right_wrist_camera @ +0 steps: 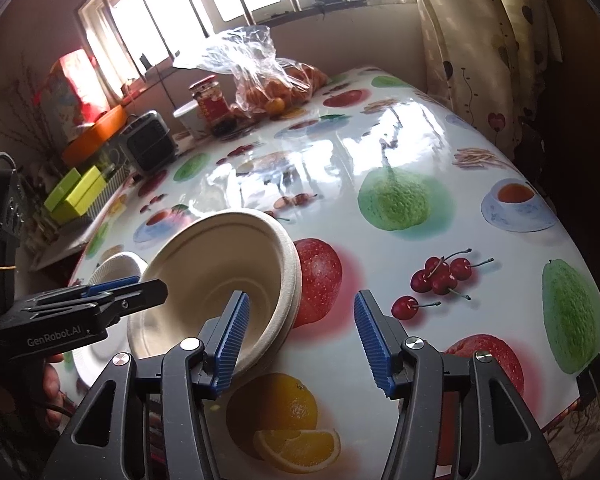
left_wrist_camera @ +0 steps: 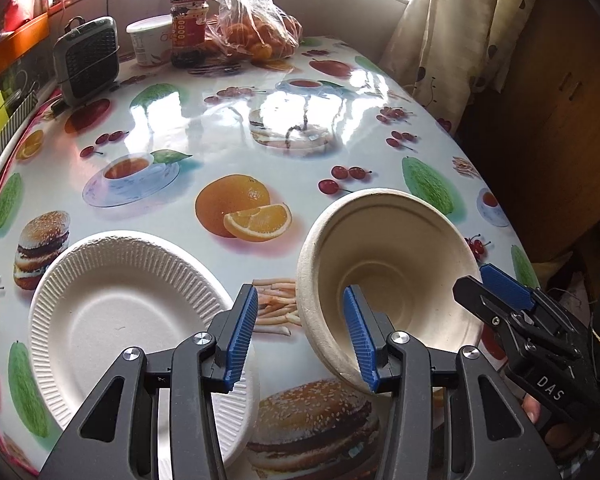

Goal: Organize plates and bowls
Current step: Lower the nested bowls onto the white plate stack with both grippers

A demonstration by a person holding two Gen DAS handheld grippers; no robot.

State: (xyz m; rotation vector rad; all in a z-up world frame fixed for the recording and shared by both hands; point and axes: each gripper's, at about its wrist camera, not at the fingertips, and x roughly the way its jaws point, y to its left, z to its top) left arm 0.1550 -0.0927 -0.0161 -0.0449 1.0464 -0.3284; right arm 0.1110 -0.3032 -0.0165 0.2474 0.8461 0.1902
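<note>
Both tools stand part open, holding nothing — left tool point(left_wrist_camera: 300, 336), right tool point(right_wrist_camera: 300, 340). The bowl point(left_wrist_camera: 388, 264) tilts on the surface point(left_wrist_camera: 228, 128), beside the plate point(left_wrist_camera: 128, 304). Next, probably — regrip and set it level.

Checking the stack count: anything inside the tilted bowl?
Bowl looks empty inside; only a left gripper finger pokes in. Its layered rim suggests nested bowls, count unclear. Underside hidden.

Paper plate point(left_wrist_camera: 112, 312) — near rim behind the left gripper point(left_wrist_camera: 300, 332)
</note>
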